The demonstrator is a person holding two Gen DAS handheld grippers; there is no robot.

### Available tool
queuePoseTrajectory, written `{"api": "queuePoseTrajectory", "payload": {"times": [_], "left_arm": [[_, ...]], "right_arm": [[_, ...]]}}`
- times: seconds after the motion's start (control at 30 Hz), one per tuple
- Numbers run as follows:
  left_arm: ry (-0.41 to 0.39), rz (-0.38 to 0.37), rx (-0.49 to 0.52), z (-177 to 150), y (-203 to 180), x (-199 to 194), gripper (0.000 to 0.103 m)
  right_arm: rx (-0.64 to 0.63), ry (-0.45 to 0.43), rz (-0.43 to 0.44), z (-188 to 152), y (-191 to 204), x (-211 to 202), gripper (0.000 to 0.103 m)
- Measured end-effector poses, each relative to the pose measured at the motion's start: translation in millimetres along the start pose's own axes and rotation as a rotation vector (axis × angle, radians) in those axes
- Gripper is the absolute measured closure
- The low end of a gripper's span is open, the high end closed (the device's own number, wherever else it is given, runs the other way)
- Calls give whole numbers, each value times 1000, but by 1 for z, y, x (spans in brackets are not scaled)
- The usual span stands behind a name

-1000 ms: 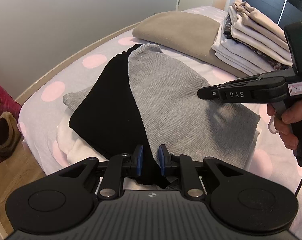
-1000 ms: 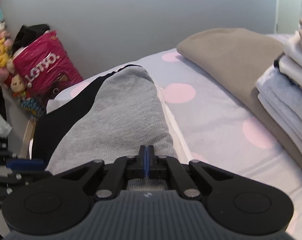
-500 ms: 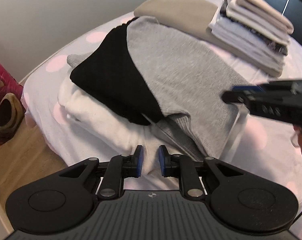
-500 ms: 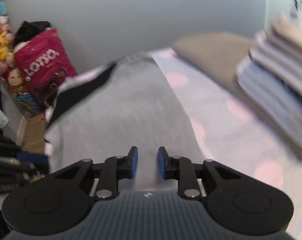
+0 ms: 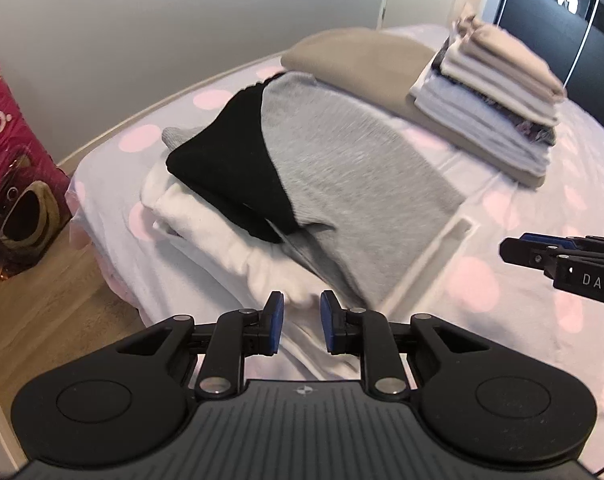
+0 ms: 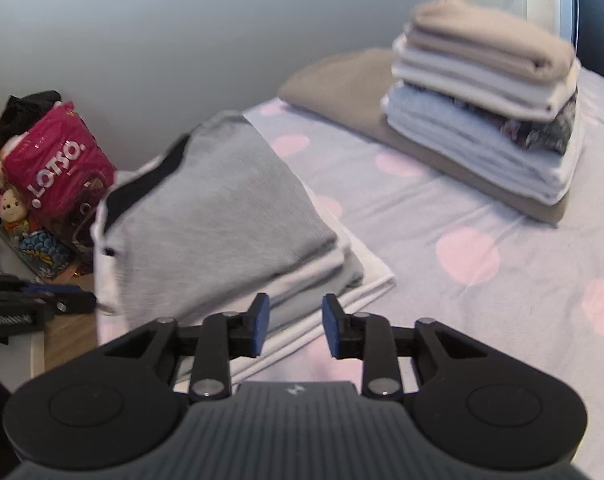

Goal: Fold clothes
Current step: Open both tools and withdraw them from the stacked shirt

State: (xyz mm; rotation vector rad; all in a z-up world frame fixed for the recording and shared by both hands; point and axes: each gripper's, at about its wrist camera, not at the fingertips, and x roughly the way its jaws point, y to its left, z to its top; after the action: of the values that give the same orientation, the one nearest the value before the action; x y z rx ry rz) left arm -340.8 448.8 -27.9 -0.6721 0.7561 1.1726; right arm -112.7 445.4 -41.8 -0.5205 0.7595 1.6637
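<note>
A folded grey and black garment (image 5: 342,168) (image 6: 218,216) lies on top of folded white clothes (image 5: 222,232) near the bed's corner. My left gripper (image 5: 301,322) hangs open just short of the white clothes, with nothing between its blue pads. My right gripper (image 6: 295,322) is open too, held back from the pile's near corner and holding nothing. In the left wrist view the right gripper (image 5: 542,254) shows at the right edge, to the right of the pile. The left gripper (image 6: 42,300) shows at the left edge of the right wrist view.
A tall stack of folded clothes (image 5: 498,92) (image 6: 486,120) sits on a beige folded blanket (image 5: 362,56) further up the bed. The sheet (image 6: 502,280) is lilac with pink dots. A pink Lotso bag (image 6: 58,168) and soft toys stand on the floor past the bed's corner.
Both grippers let go of the grey and black garment and pulled back from the pile. The right gripper went from shut to open. The garment now rests flat on the white clothes.
</note>
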Motion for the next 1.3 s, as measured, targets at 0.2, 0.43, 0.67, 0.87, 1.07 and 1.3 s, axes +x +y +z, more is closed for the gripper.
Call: {"api": "queuePoseTrajectory", "payload": {"times": [0.2,0.43,0.67,0.87,1.07,1.3], "left_arm": [[-98,43,-9,-9,-24,-52,55],[-159,28,5,-31,-44,-92,42],[-193,30,55,-51,-57,-108,30],[-188,38,64,-62,-59,-111,30],[-198,36,70,-68,-60,-115,30],[-186,39,64,-71,-64,-119,30]], "right_arm": [[-69,20,0,-2,33,-49,56],[-101,-20,-54,-24,60,-104,49],[-51,-56,-107,-50,66,-132,41],[-23,-66,-127,-66,70,-142,40],[-21,-74,-137,-76,71,-148,38],[-22,-91,-136,-82,69,-156,37]]}}
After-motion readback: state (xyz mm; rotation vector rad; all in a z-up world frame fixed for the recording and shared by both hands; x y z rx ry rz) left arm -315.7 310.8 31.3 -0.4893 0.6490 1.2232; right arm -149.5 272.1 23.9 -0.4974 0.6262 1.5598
